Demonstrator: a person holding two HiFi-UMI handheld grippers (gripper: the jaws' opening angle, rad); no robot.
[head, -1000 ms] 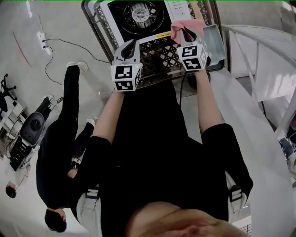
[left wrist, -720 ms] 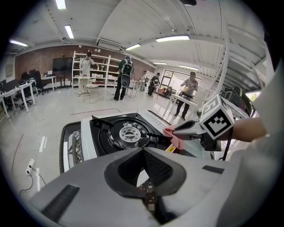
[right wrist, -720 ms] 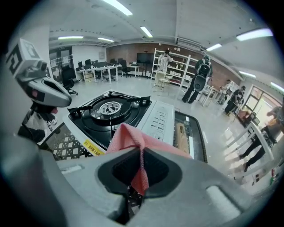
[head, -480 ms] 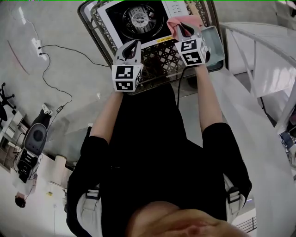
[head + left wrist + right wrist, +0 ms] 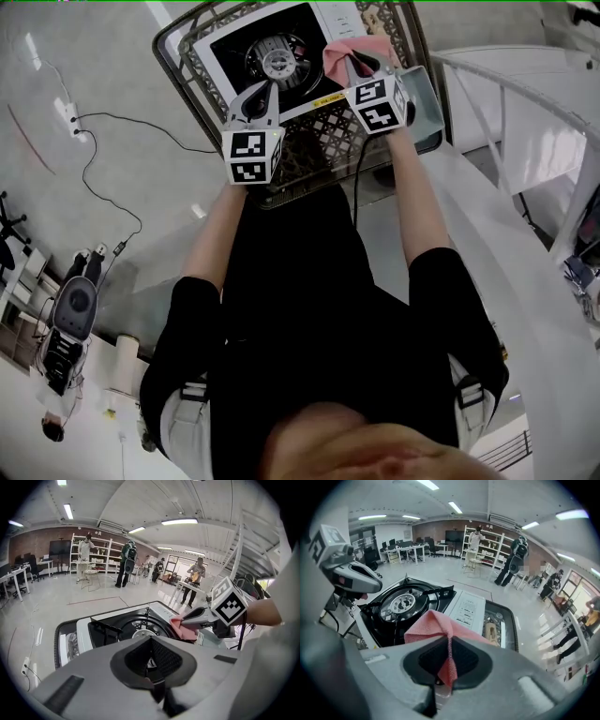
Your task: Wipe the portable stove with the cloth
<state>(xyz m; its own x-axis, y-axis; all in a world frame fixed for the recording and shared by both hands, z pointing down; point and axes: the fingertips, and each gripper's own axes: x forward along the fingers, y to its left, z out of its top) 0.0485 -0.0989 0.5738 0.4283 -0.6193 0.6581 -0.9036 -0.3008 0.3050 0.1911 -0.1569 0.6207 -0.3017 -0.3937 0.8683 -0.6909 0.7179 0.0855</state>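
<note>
Head view: the right gripper [image 5: 364,66] pinches the pink cloth [image 5: 342,52] over the right side of the portable stove [image 5: 234,49], apparently poised to wipe. The left gripper [image 5: 268,94], pressed together and empty, hovers by the burner, seemingly clear of the cloth's path.

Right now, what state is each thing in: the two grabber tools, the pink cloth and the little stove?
Left gripper: shut, nothing between its jaws.
Right gripper: shut on the cloth.
Cloth: bunched, pinched at a fold, held over the stove's right side.
Portable stove: flat on the wire rack, no flame showing.
</note>
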